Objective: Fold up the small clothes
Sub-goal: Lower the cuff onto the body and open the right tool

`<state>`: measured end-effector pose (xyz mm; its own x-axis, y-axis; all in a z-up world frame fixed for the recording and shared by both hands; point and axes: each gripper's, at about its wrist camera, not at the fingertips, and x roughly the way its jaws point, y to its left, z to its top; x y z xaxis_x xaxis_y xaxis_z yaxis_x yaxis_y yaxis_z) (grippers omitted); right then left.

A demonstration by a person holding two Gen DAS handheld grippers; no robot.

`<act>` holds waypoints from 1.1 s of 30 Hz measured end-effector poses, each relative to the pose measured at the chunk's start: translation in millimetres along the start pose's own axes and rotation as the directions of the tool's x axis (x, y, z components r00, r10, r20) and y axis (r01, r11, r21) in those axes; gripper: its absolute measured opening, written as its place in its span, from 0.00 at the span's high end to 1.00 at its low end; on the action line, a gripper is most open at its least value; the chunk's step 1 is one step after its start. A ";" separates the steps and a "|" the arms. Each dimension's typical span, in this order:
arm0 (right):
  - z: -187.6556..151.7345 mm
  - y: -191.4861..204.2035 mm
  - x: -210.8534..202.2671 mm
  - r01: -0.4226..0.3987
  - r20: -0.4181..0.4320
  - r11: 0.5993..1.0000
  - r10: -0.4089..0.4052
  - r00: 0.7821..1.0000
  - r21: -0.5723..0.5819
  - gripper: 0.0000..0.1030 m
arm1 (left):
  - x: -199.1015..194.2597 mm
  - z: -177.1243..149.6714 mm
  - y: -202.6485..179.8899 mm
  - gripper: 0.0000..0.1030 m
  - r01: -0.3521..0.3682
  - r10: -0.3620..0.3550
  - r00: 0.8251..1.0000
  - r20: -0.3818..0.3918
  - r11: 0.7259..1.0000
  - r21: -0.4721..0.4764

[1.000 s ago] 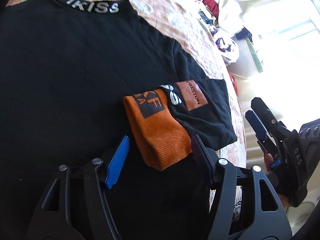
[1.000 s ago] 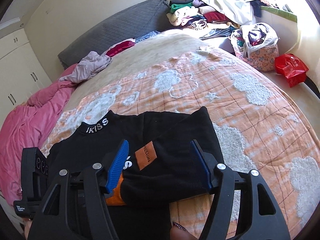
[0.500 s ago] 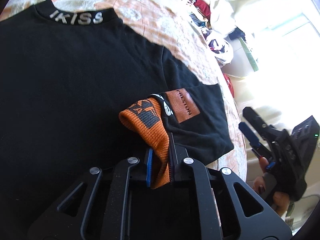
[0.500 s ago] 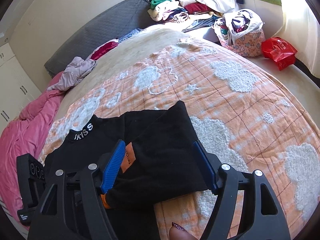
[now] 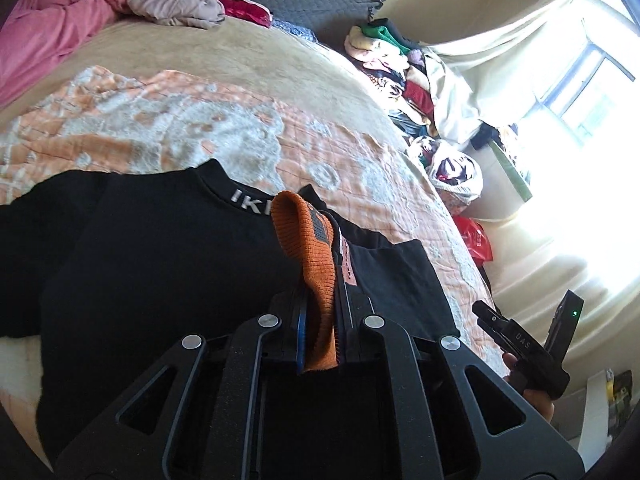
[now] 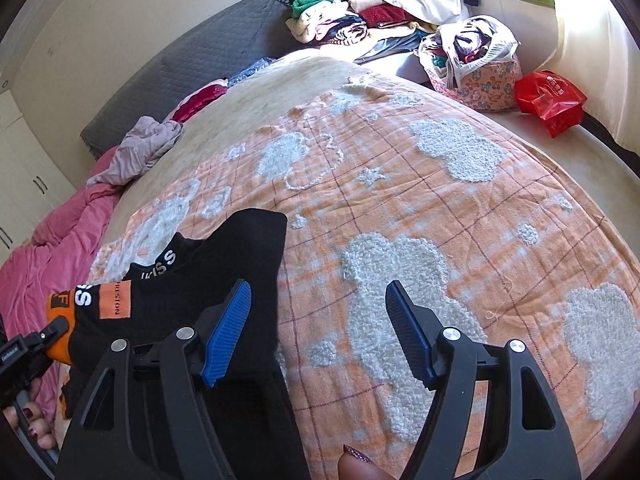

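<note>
A black top (image 5: 160,272) with a lettered collar lies on the orange and white quilt (image 5: 168,132). My left gripper (image 5: 319,336) is shut on the orange cuff (image 5: 316,264) of its sleeve and holds it lifted above the top. In the right wrist view the black sleeve (image 6: 224,280) with its orange patch (image 6: 116,300) hangs raised at the left. My right gripper (image 6: 318,336) is open and empty over the quilt (image 6: 400,200), beside the sleeve's right edge.
A pile of clothes (image 6: 340,20) and a bag of laundry (image 6: 472,60) sit beyond the bed, with a red bag (image 6: 550,96) on the floor. A pink duvet (image 6: 52,236) and a grey garment (image 6: 144,148) lie at the far left. A dark headboard cushion (image 6: 192,60) stands behind.
My left gripper closed on the orange cuff and lifted it up off the top. My right gripper moved right, off the sleeve, and stayed open.
</note>
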<state>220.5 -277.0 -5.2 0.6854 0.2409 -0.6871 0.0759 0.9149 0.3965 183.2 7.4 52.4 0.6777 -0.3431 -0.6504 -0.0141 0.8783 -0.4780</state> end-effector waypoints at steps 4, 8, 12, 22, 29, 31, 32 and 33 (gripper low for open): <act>-1.3 5.0 2.5 0.001 -0.003 1.000 -0.002 1.000 -0.015 0.34 | -12.9 0.3 14.1 0.96 -0.025 0.025 1.000 0.018 1.000 -0.010; -3.4 9.3 5.6 0.004 -0.009 1.000 -0.004 1.000 -0.030 0.34 | -27.4 1.0 32.3 0.96 -0.054 0.055 0.998 0.038 0.998 -0.027; -5.3 12.3 7.6 0.007 -0.011 0.999 -0.007 1.000 -0.041 0.34 | -28.3 -0.7 44.3 0.96 -0.062 0.064 0.997 0.035 0.997 -0.053; -12.2 28.7 14.7 0.004 -0.025 0.996 -0.007 1.000 -0.093 0.34 | -25.1 -18.1 70.6 0.96 -0.107 0.107 0.994 -0.004 0.992 -0.072; -23.4 52.6 21.1 -0.010 -0.041 0.984 0.002 0.999 -0.180 0.34 | -19.3 -21.9 79.9 0.95 -0.137 0.135 0.990 -0.033 0.989 -0.056; -25.8 58.5 21.8 -0.019 -0.043 0.979 0.011 0.999 -0.202 0.34 | -22.1 -22.3 82.0 0.92 -0.149 0.147 0.989 -0.028 0.987 -0.058; -26.9 61.1 22.1 -0.023 -0.045 0.977 0.014 0.999 -0.211 0.34 | -24.5 -22.5 82.6 0.92 -0.158 0.157 0.987 -0.020 0.986 -0.055; -28.1 63.7 22.3 -0.026 -0.046 0.975 0.016 0.999 -0.220 0.34 | -27.5 -22.7 82.4 0.92 -0.171 0.171 0.985 -0.011 0.984 -0.047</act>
<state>220.3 -204.2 -12.4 0.6522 0.2703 -0.7082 -0.1032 0.9572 0.2703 146.7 81.7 17.5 0.6576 -0.1918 -0.7286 -0.1640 0.9074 -0.3869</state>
